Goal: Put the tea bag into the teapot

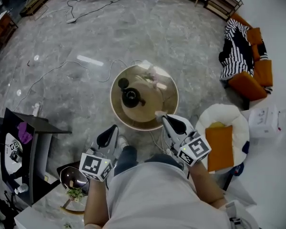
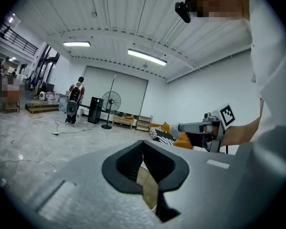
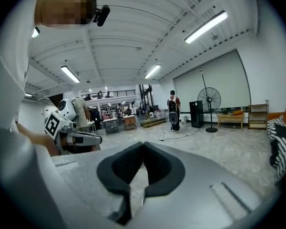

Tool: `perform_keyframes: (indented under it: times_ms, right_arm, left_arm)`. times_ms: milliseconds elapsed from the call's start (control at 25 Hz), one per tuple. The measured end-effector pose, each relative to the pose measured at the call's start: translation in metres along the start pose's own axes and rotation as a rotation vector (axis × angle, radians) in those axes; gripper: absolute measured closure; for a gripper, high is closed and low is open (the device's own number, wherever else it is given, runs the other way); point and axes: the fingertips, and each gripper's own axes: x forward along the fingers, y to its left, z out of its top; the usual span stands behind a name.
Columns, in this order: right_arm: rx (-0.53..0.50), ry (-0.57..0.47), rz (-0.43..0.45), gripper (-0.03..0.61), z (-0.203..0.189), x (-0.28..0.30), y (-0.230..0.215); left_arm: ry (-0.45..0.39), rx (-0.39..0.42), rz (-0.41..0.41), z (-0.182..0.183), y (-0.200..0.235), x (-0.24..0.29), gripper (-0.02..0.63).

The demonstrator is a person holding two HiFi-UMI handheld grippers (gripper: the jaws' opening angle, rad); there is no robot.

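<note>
A round tan table (image 1: 167, 109) stands on the floor ahead of me, seen in the head view. A black teapot (image 1: 130, 98) sits left of its middle, with a small dark round piece (image 1: 123, 83) beside it. Small pale items (image 1: 150, 74) lie at the far rim, too small to tell whether one is the tea bag. My left gripper (image 1: 114, 128) (image 2: 143, 144) is held up short of the table's near edge, jaws shut, nothing seen between them. My right gripper (image 1: 159, 114) (image 3: 143, 144) hovers over the near rim, also shut with nothing visible in it.
A white round chair (image 1: 238, 116) with an orange cushion (image 1: 220, 146) stands at my right. At my left are a black stand (image 1: 24, 142) and a marble side table (image 1: 47, 204) holding a bowl (image 1: 72, 178). Cables (image 1: 52, 73) cross the floor.
</note>
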Motion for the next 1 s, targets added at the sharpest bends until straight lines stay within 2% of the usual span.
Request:
perform_keyframes:
  times_ms: [280, 600, 760, 1000]
  right_arm:
    - [0.007, 0.059, -0.025, 0.574, -0.005, 0.076, 0.008]
    - [0.006, 0.185, 0.002, 0.574, -0.031, 0.124, -0.011]
    - [-0.009, 0.234, 0.052, 0.574, -0.048, 0.147, -0.032]
    - [-0.035, 0.336, 0.158, 0.575, -0.088, 0.187, -0.071]
  left_arm:
    - [0.040, -0.036, -0.035, -0.005, 0.075, 0.002, 0.606]
    - [0.070, -0.081, -0.006, -0.011, 0.099, 0.009, 0.606]
    - [0.093, -0.099, 0.043, -0.020, 0.104, 0.015, 0.606]
    - [0.124, -0.141, 0.170, -0.031, 0.114, 0.024, 0.606]
